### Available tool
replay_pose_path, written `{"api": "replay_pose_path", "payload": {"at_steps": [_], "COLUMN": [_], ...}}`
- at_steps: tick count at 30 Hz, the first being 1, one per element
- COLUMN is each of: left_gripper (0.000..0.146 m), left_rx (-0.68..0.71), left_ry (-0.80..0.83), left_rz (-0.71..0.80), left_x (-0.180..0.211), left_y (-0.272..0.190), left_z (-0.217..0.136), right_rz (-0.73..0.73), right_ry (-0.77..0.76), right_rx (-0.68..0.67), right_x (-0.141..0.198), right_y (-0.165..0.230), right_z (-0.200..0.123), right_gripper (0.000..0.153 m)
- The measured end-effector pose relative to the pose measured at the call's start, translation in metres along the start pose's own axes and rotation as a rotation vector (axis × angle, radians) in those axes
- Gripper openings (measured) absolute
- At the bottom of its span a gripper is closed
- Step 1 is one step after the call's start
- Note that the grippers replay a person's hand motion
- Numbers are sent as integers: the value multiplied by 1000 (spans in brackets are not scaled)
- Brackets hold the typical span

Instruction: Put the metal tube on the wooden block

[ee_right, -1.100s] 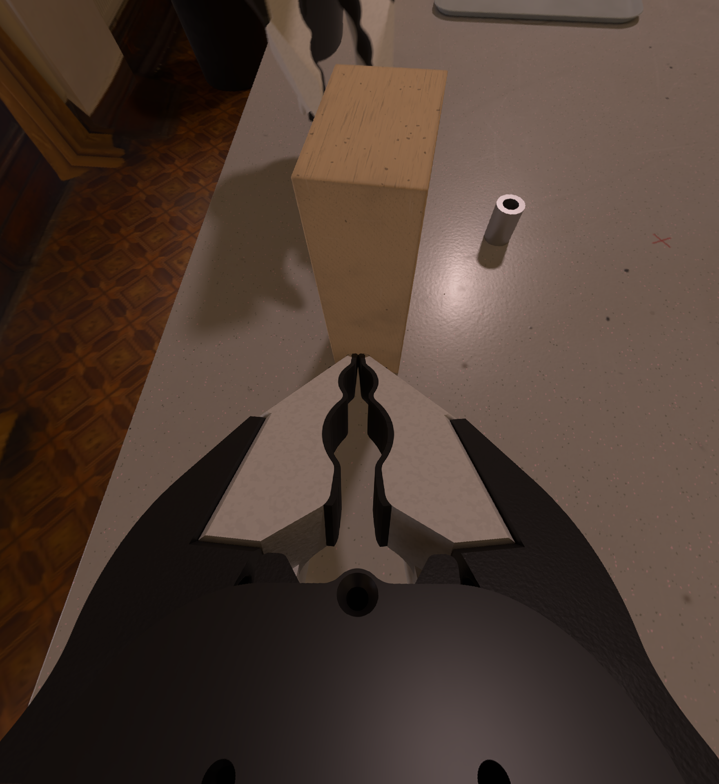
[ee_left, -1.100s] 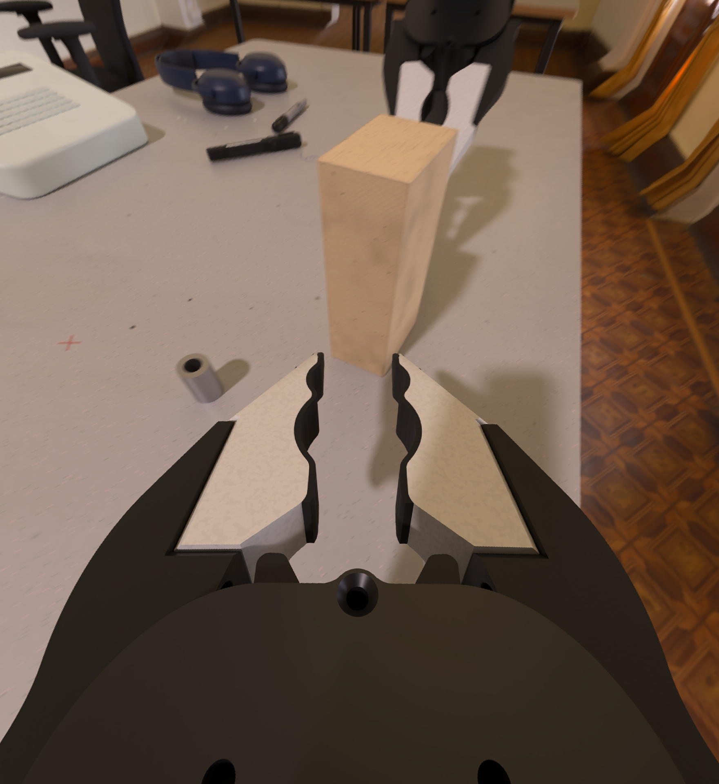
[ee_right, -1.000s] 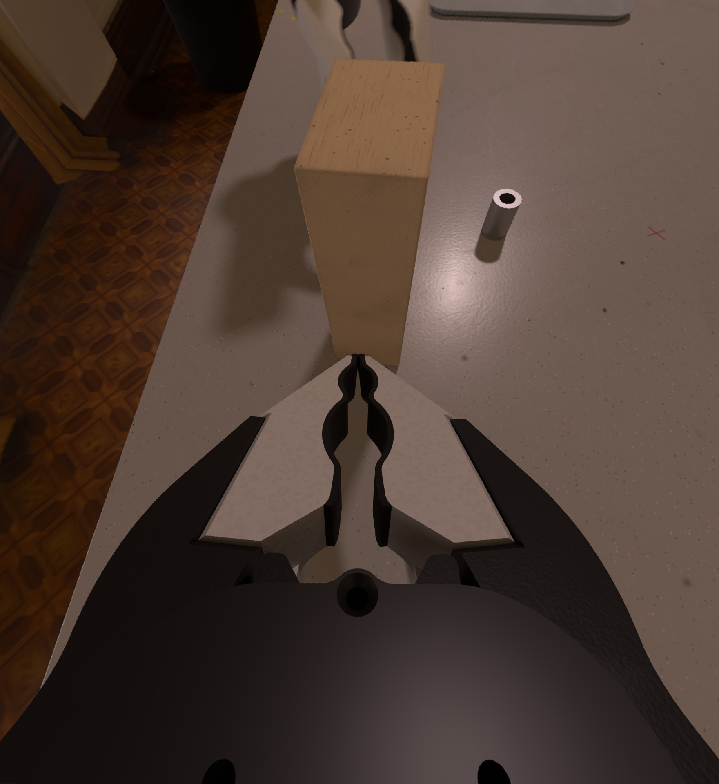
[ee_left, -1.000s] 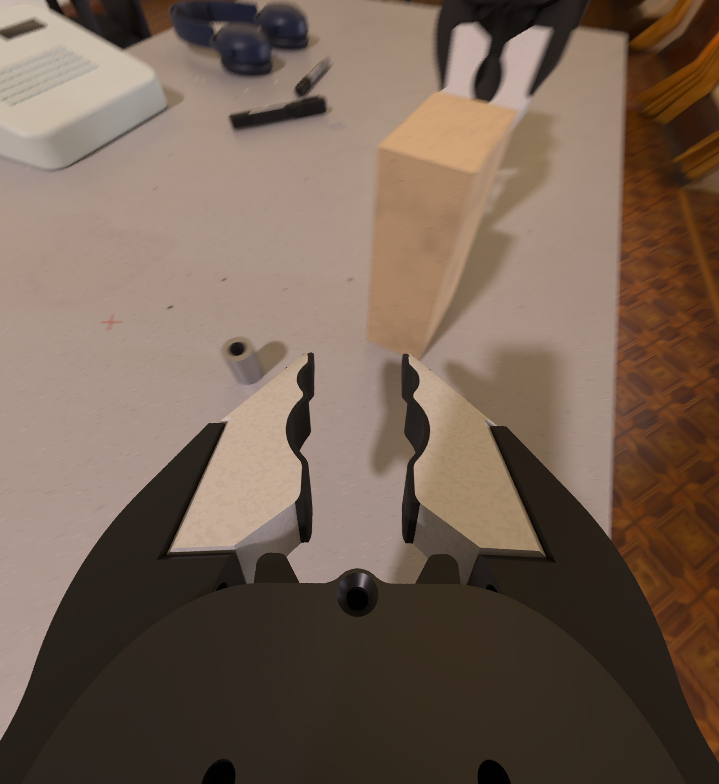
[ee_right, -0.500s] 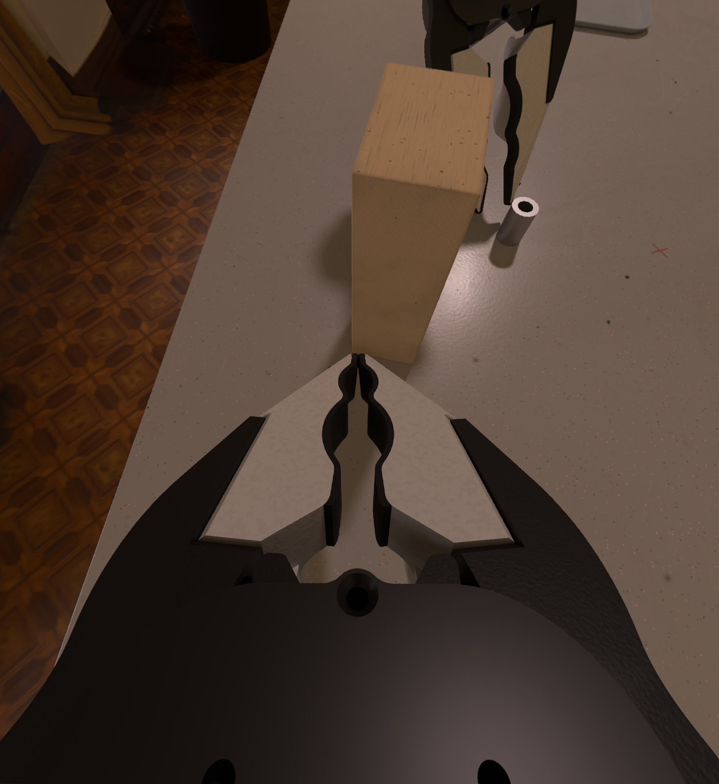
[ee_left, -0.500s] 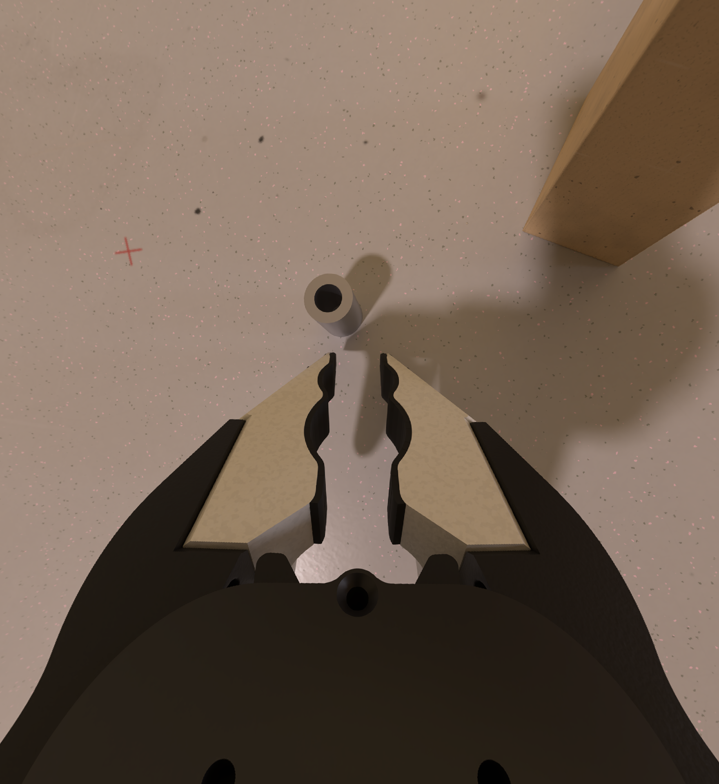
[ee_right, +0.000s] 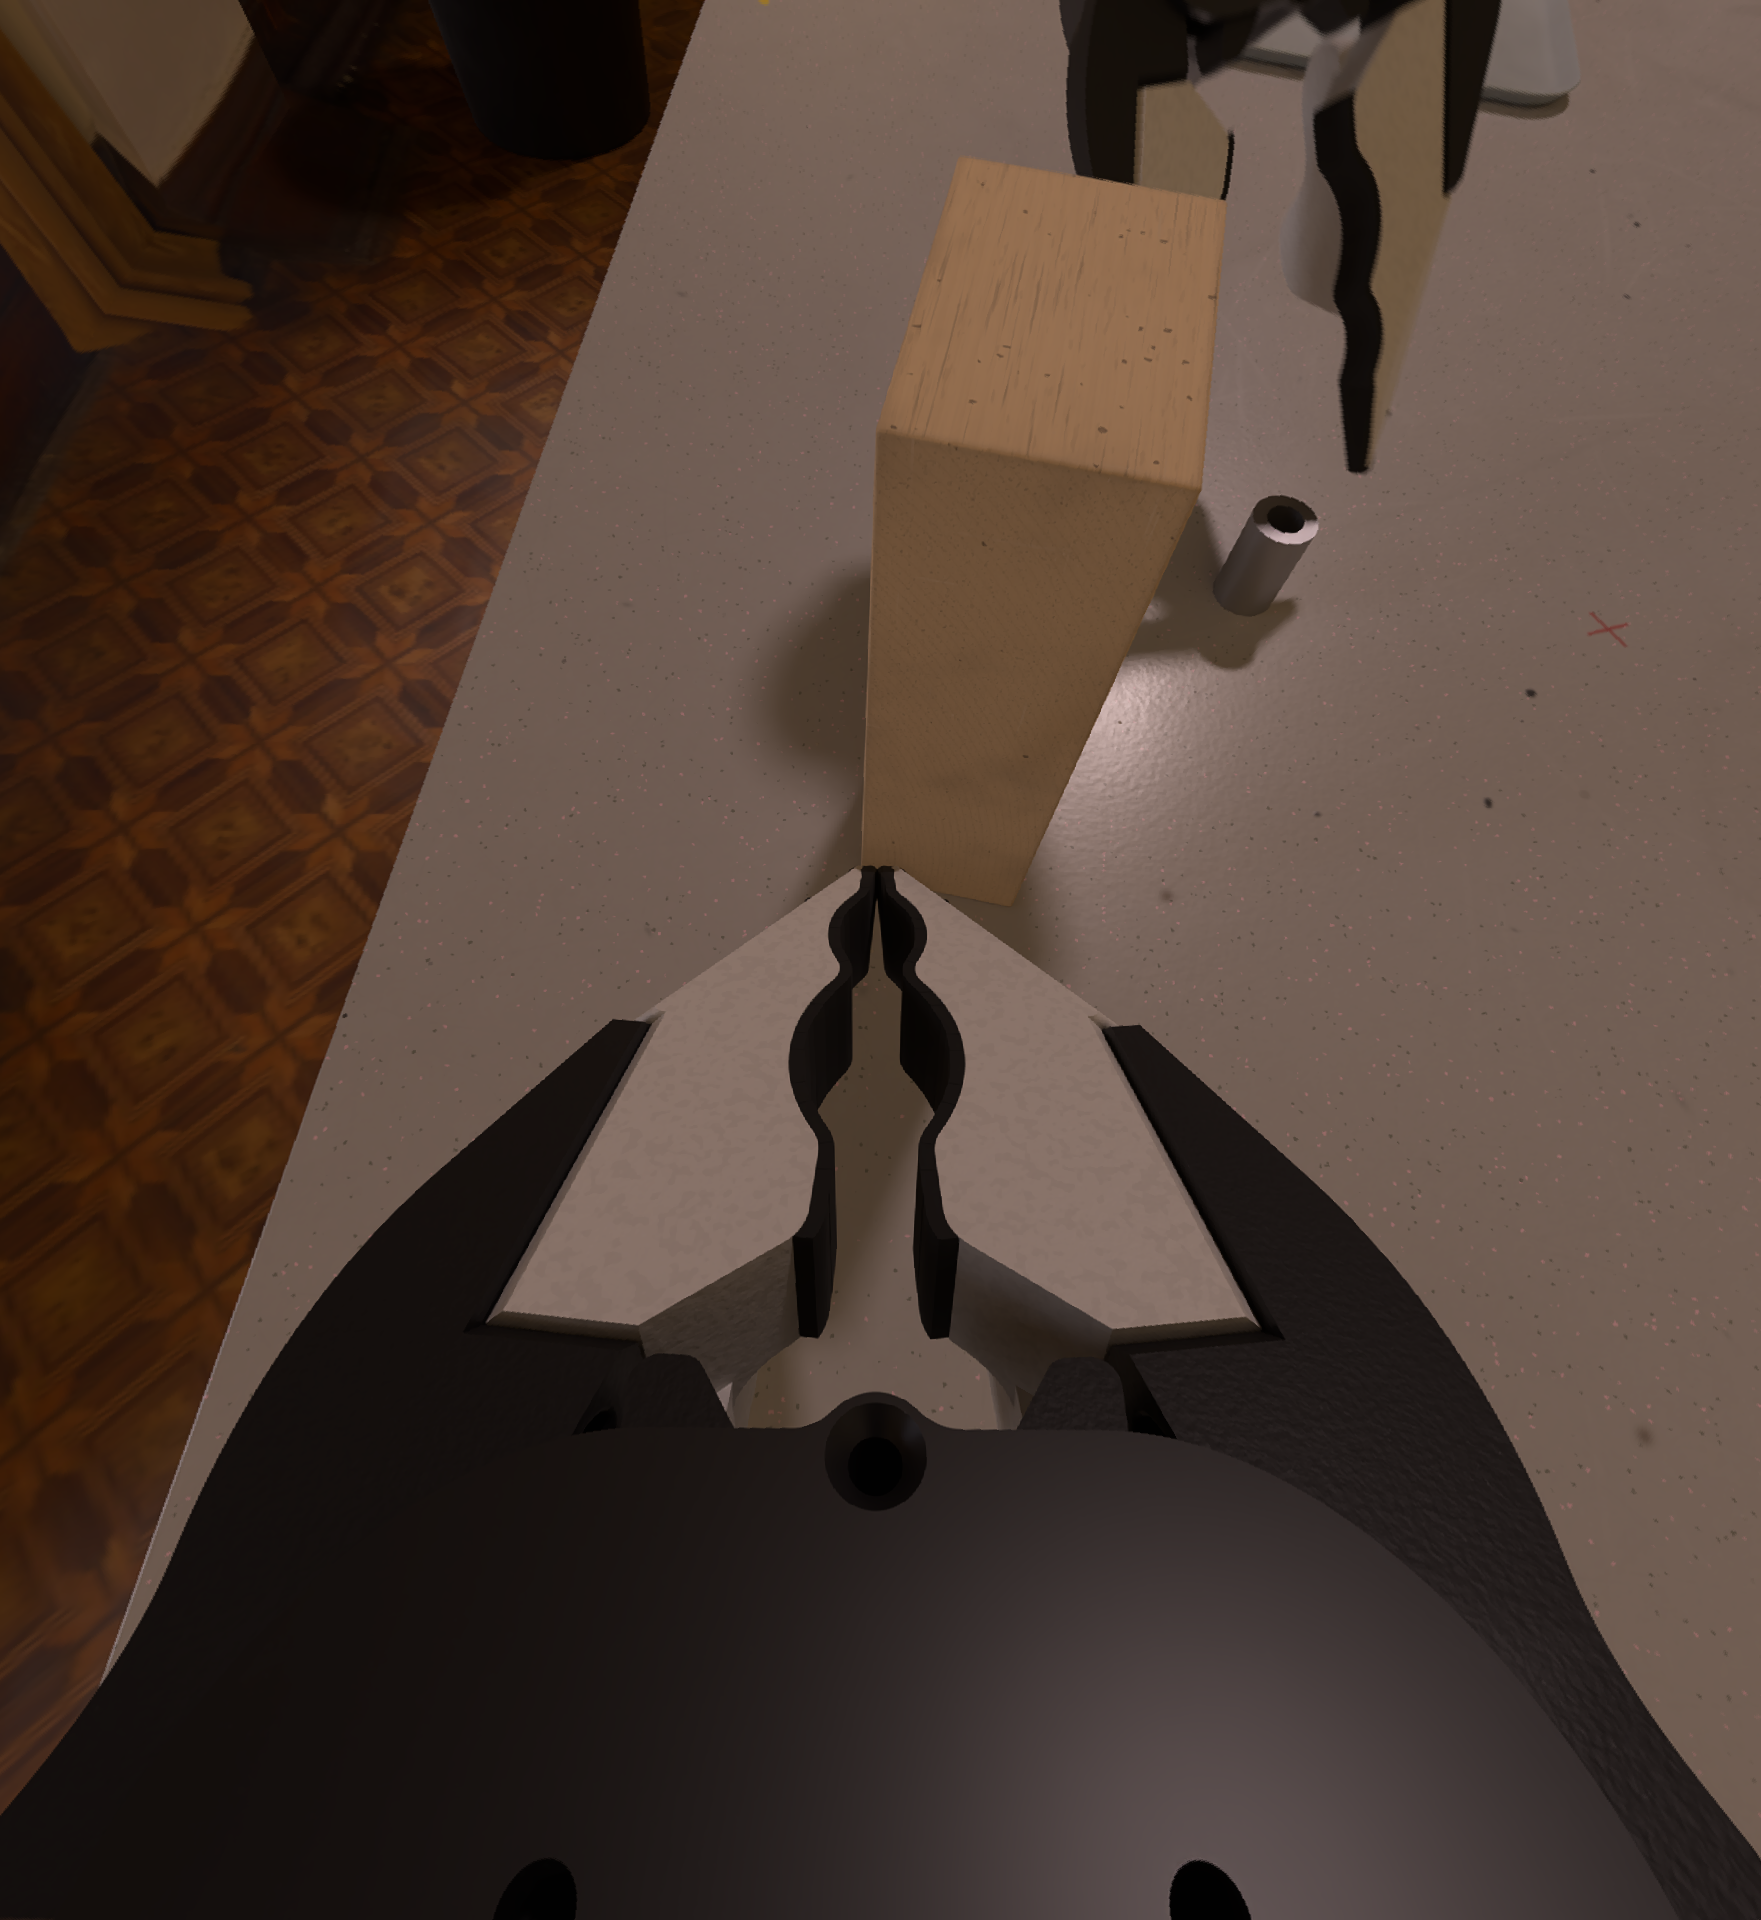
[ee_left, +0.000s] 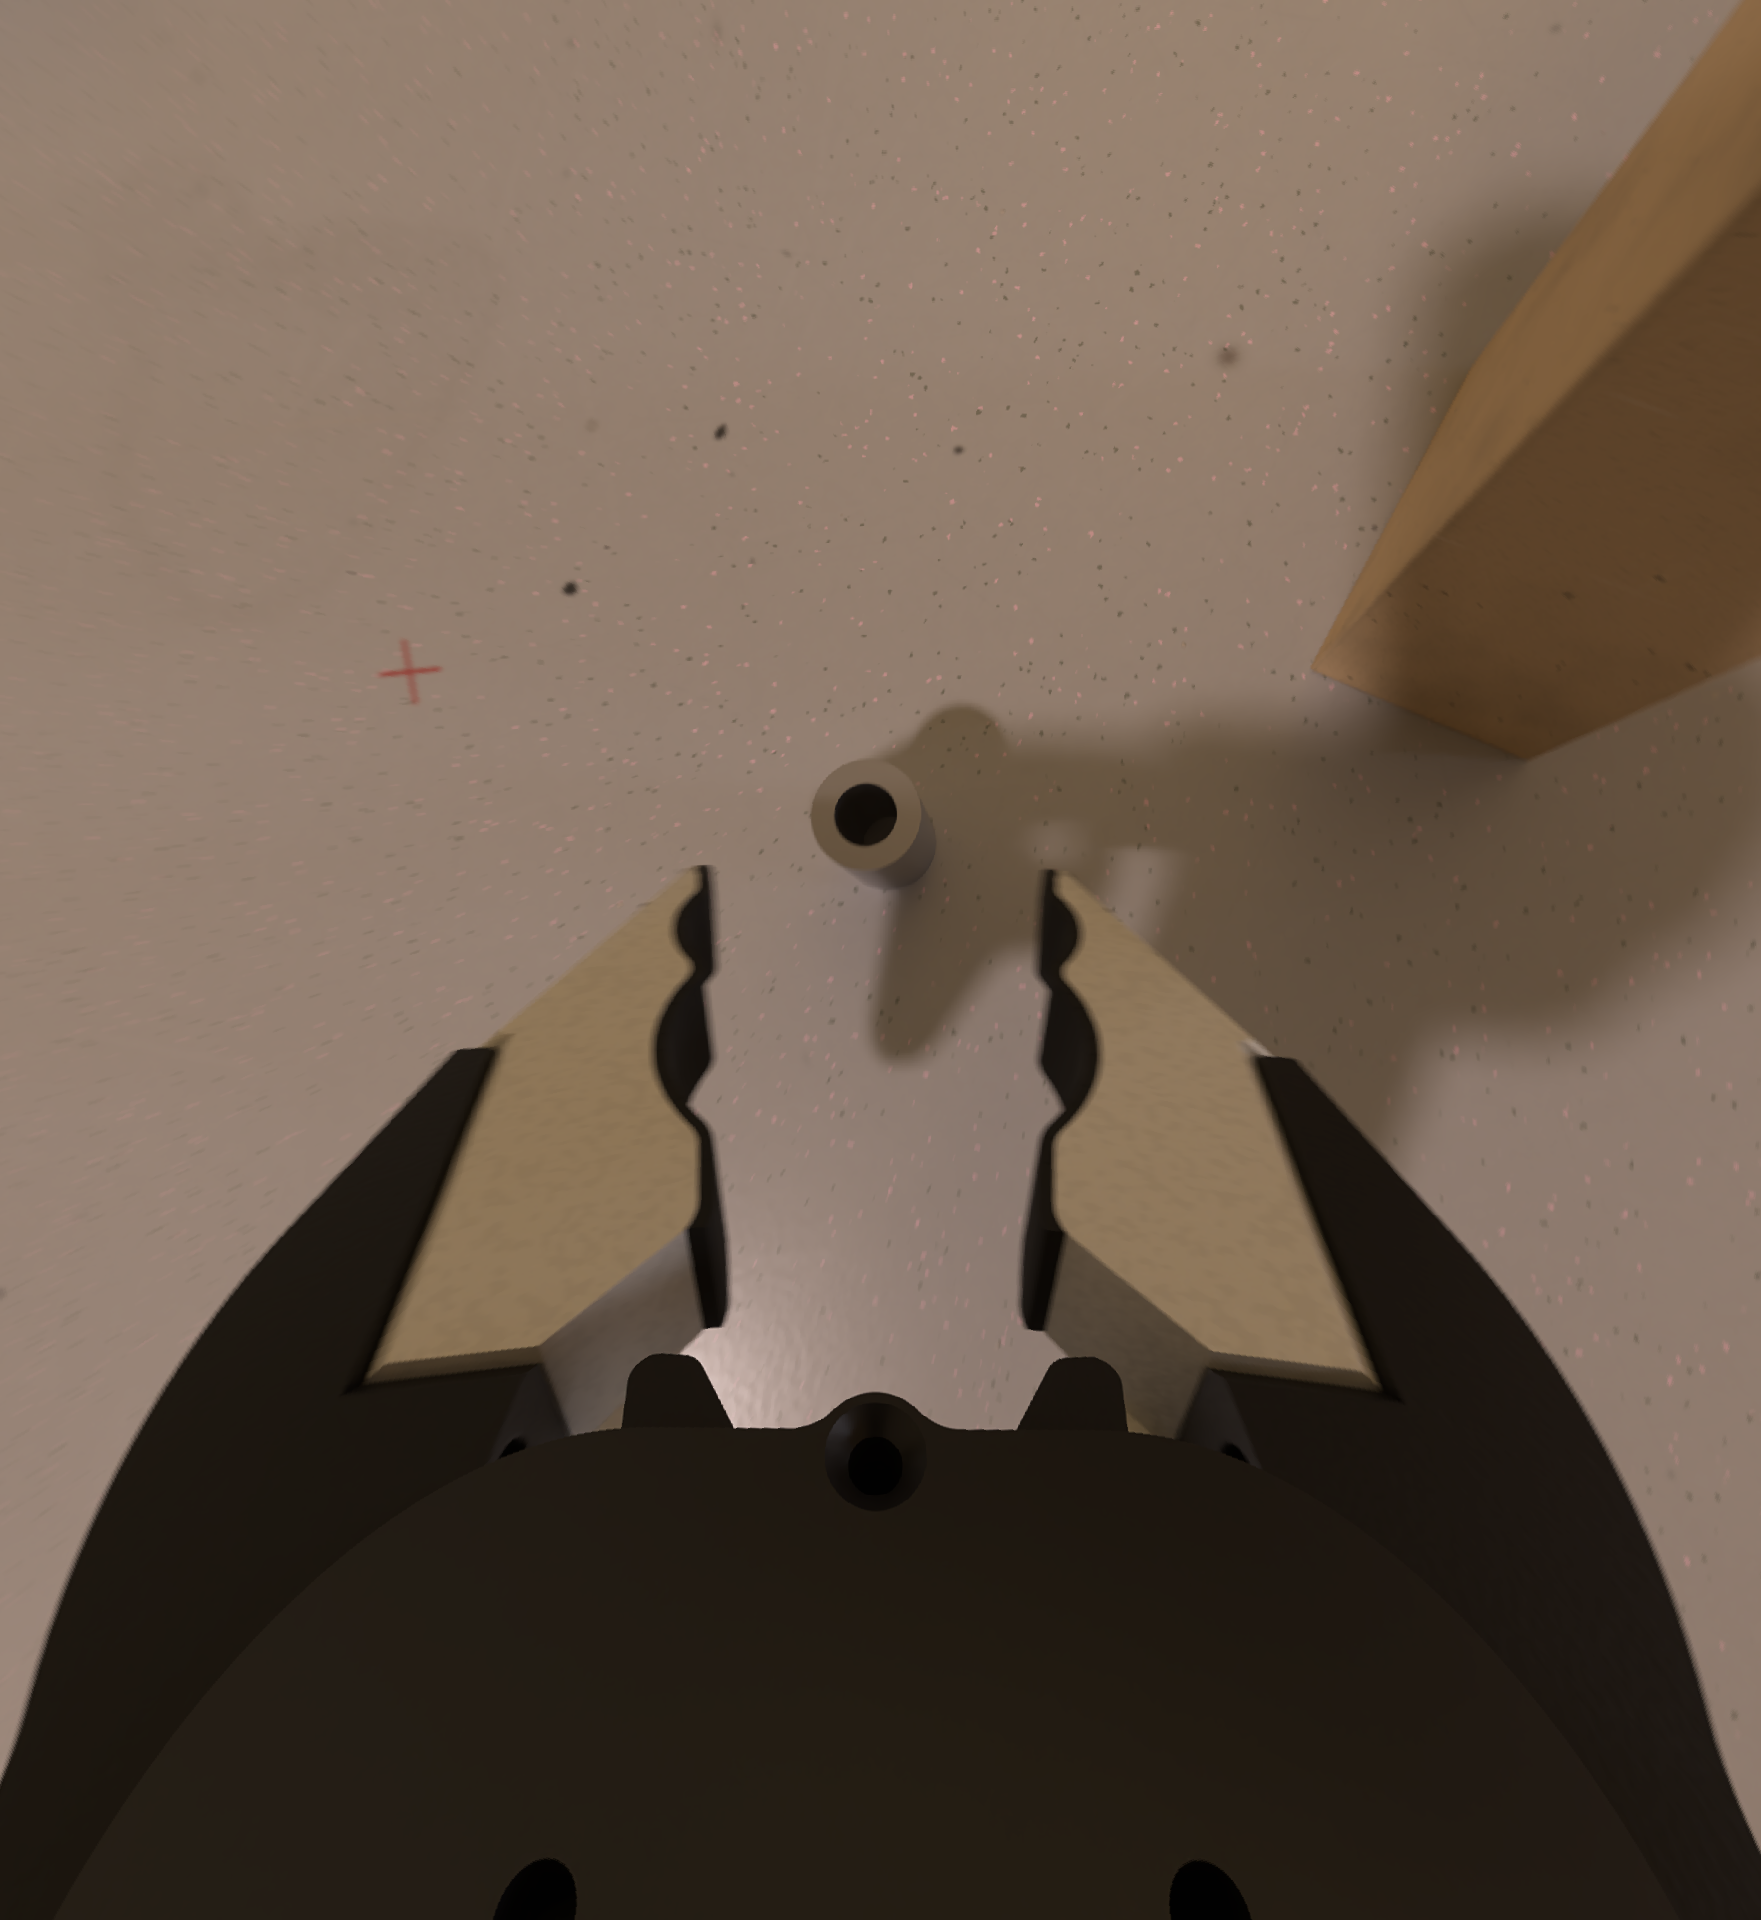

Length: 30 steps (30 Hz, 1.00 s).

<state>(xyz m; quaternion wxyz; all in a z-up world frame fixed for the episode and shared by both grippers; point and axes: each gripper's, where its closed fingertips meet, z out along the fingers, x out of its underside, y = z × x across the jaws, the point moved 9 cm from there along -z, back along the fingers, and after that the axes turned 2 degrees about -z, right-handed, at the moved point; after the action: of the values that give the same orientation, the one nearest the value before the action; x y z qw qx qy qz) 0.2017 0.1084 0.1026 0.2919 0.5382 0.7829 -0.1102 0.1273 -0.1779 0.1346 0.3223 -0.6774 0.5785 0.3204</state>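
A short grey metal tube point(ee_left: 873, 831) stands upright on the grey table, its open bore facing up. My left gripper point(ee_left: 874, 883) points straight down just above it, jaws wide open and empty, the tube just ahead of the fingertips. The tall wooden block point(ee_left: 1624, 457) stands to the upper right. In the right wrist view the block point(ee_right: 1037, 499) stands upright ahead, the tube point(ee_right: 1268, 556) to its right, and the left gripper point(ee_right: 1302, 260) hangs above the tube. My right gripper point(ee_right: 877, 878) is shut and empty, its tips near the block's base.
The table's edge point(ee_right: 502, 665) runs along the left in the right wrist view, with patterned wooden floor point(ee_right: 180, 727) beyond. A small red cross point(ee_left: 408, 671) marks the table left of the tube. A white device's corner point(ee_right: 1541, 62) lies at the far back.
My left gripper tipped from looking forward to pointing straight down over the tube, and in the last half second its jaws opened wider. The right gripper stayed shut and drifted slightly left.
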Motion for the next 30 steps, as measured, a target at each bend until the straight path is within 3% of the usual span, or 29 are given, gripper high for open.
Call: {"api": "replay_pose_path", "payload": {"at_steps": [1,3,4,7,9,15,19,22,25,30], "left_gripper": [78,80,73,34,22,22,22,22,22,22], "left_rx": [25,42,42,33,40,27,128,263,359,377], "left_ry": [-1,12,-2,27,58,-43,-287,-320,-229,-102], "left_rz": [-21,-22,-14,3,12,60,104,199,293,306], "left_x": [0,-1,-2,-4,-6,-28,-74,-105,-123,-129], "left_y": [1,2,2,3,3,-10,-27,-46,-65,-73], "left_z": [7,17,19,21,20,-16,-74,-101,-99,-72], "right_rz": [1,3,3,1,-1,-4,-8,-13,-16,-18], "right_ry": [0,-3,-3,-1,-1,-11,-14,-6,-2,-4], "right_rx": [0,1,1,1,1,4,0,3,9,15], "right_x": [0,0,0,0,-1,-1,-2,-3,-4,-5], "right_y": [0,0,0,0,0,-1,-1,0,1,2], "right_z": [1,1,2,2,3,4,6,7,8,9], "right_gripper": [0,0,0,0,0,0,0,0,0,0]}}
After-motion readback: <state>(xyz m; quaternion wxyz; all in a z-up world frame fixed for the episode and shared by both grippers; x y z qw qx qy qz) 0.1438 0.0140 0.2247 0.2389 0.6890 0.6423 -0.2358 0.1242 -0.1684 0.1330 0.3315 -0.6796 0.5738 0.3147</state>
